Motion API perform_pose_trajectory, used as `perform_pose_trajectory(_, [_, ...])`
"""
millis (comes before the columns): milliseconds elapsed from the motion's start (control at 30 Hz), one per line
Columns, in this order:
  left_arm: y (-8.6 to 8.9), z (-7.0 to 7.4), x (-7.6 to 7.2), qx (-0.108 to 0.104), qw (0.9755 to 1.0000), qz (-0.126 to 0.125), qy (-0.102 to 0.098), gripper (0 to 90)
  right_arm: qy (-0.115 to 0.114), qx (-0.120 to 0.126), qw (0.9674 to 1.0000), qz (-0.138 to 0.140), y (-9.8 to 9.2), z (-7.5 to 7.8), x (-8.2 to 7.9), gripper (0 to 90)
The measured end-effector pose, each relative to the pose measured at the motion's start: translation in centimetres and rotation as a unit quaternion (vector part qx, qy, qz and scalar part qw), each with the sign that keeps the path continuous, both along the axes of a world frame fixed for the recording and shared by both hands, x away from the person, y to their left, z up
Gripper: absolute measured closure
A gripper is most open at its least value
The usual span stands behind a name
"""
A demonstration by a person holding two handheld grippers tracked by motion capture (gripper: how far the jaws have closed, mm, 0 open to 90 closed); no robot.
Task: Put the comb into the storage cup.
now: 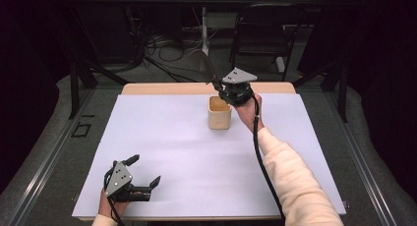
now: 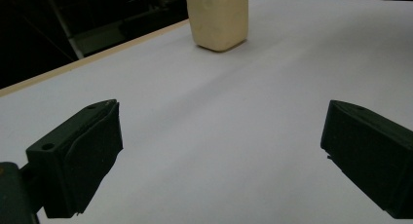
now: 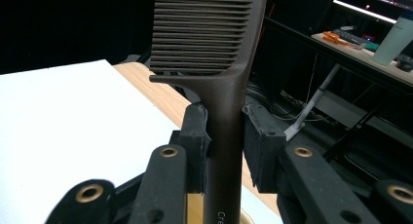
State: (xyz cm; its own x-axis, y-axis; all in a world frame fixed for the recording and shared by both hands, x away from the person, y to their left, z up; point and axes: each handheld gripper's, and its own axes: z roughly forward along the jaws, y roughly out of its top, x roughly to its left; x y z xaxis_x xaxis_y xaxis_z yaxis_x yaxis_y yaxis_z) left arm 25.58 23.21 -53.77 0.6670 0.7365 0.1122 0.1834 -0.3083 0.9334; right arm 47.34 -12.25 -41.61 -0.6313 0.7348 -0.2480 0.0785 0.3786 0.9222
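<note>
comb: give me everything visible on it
The comb is dark brown, plastic by its look, with a row of fine teeth along one side and a long plain handle bearing small pale lettering. The right hand-held gripper is shut on the handle. In the high view the comb rises tilted, teeth end up, above the cup.

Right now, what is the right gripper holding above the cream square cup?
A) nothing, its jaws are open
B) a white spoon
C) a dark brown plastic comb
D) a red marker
C: in the right gripper view the right gripper has its jaws clamped on the handle of the dark brown plastic comb, teeth upward, just above the cream square cup.
</note>
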Motion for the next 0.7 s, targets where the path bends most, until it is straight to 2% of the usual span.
perform_pose_trajectory(700, [0.04,0.01,-0.02,0.0,1.0,0.0,0.0,1.5,-0.001,0.011,0.9999,0.002,0.43,-0.62,0.58,72.0])
